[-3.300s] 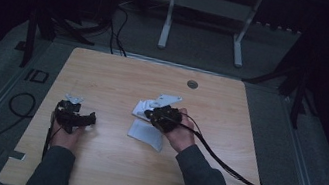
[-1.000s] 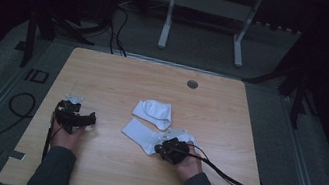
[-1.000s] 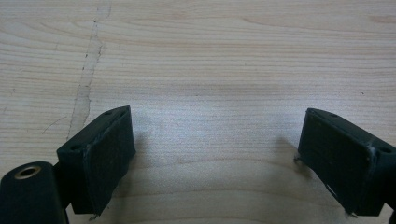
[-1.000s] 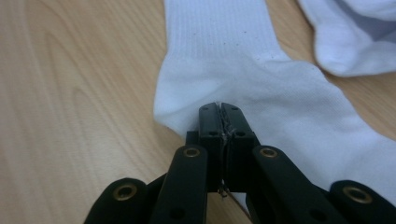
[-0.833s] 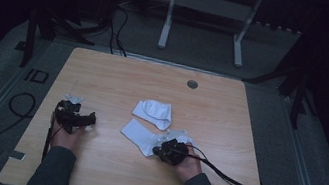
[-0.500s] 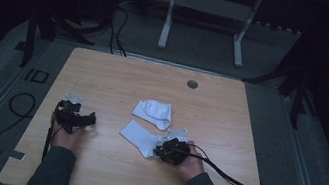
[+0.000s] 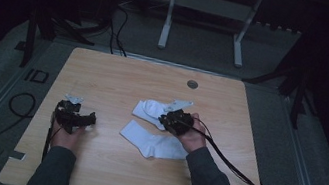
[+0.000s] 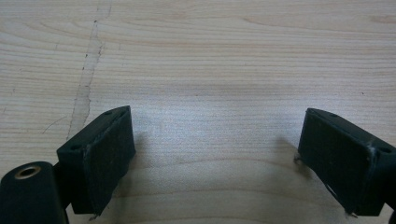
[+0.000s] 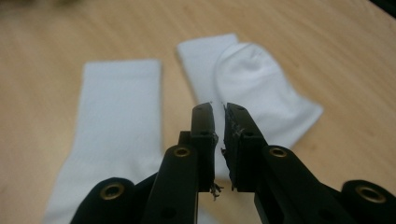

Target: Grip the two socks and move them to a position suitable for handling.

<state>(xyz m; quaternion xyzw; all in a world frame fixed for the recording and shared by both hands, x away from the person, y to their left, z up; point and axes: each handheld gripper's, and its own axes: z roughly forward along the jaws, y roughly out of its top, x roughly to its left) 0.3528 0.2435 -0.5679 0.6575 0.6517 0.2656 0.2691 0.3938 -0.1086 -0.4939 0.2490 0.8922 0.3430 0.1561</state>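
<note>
On the left, the left claw (image 7: pixel 78 117) rests low over bare wood, its jaws spread wide with nothing between them; its own camera shows only grain and a dark scratch in the surface (image 7: pixel 119 77). It sits well apart from the work, near the left edge but not at it.

Toward the middle lie two white socks. The flat sock (image 7: pixel 152 141) stretches out straight, nearer the person. The folded sock (image 7: pixel 149 109) lies just beyond it, doubled over itself; the two look close together, possibly touching at a corner, though I cannot tell for sure.

The right claw (image 7: pixel 170 119) hovers at the right end of the folded sock. In the right gripper view its jaws stand nearly closed, a thin gap between them, gripping nothing, with the folded sock (image 9: pixel 261 93) beyond the tips and the flat sock (image 9: pixel 116 121) to the side.

The step in hand looks like lining up on the folded sock, probably to pair or stack it with the other. Next the jaws would need to part, drop to a cloth edge, and pinch it.

There is plenty of bare wood all round; the round hole (image 7: pixel 192 84) at the far side is out of the way.
</note>
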